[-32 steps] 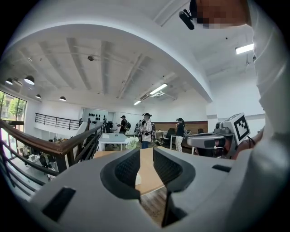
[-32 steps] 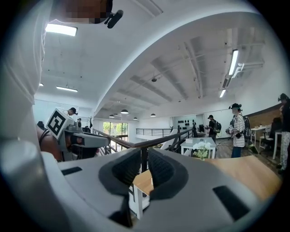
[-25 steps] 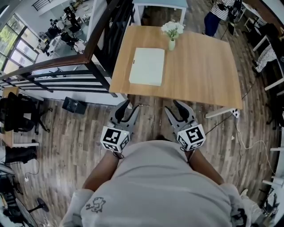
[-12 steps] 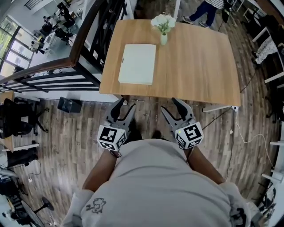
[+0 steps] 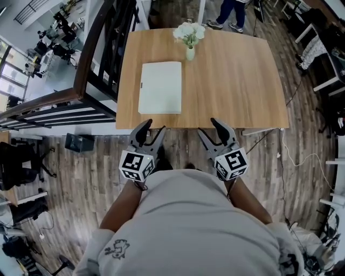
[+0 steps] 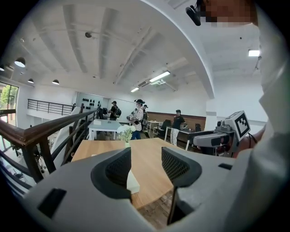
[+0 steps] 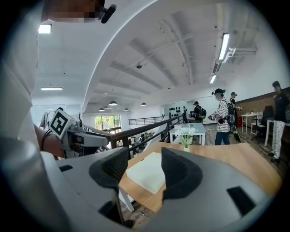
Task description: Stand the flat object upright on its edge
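A pale flat pad (image 5: 160, 87) lies flat on the left half of the wooden table (image 5: 237, 81). A small vase of white flowers (image 5: 189, 38) stands just behind it. My left gripper (image 5: 154, 127) and right gripper (image 5: 208, 127) hover side by side at the table's near edge, short of the pad. Both are open with nothing between the jaws, and both have just been opening. The left gripper view shows the pad's corner (image 6: 132, 181) past my left gripper (image 6: 147, 165). In the right gripper view the pad (image 7: 149, 174) lies ahead of my right gripper (image 7: 145, 167).
A dark railing with a wooden handrail (image 5: 97, 59) runs along the table's left side. People stand beyond the far edge (image 5: 229, 11). A white cable (image 5: 294, 159) trails on the plank floor at the right, and chairs (image 5: 323, 59) stand further right.
Both grippers have moved forward to the table's near edge, and the table and pad sit closer in the head view. The jaws of both grippers stand wider than before.
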Demonstrator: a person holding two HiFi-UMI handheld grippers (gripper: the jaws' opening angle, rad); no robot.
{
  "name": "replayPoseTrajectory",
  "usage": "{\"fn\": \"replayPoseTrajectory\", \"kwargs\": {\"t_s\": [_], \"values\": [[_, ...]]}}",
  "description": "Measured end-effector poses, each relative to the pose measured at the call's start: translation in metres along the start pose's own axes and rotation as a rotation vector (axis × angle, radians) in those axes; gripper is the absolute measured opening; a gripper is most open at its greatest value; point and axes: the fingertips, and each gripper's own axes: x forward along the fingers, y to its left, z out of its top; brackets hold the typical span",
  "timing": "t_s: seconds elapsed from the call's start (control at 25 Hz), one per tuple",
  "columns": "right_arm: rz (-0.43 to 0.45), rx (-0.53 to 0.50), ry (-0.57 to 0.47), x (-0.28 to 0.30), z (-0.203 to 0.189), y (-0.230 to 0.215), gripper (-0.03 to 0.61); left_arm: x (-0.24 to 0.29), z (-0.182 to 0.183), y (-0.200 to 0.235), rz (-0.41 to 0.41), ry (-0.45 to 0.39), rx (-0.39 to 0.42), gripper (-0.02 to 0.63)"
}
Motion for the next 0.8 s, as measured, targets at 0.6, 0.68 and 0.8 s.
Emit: {"fn": "replayPoseTrajectory", "kwargs": {"t_s": [0.6, 0.68, 0.8], "values": [[-0.136, 0.014, 0.044, 0.115, 0.029, -0.001, 0.241, 0.034, 0.028, 0.126, -0.108, 0.019, 0.003, 0.201], [-0.149, 0.019, 0.053, 0.128, 0.028, 0.003, 0.241, 0.036, 0.026, 0.139, -0.124, 0.024, -0.003, 0.200], [-0.181, 0.044, 0.051, 0.146, 0.028, 0.006, 0.242, 0.037, 0.024, 0.156, -0.160, 0.036, -0.026, 0.201]]}}
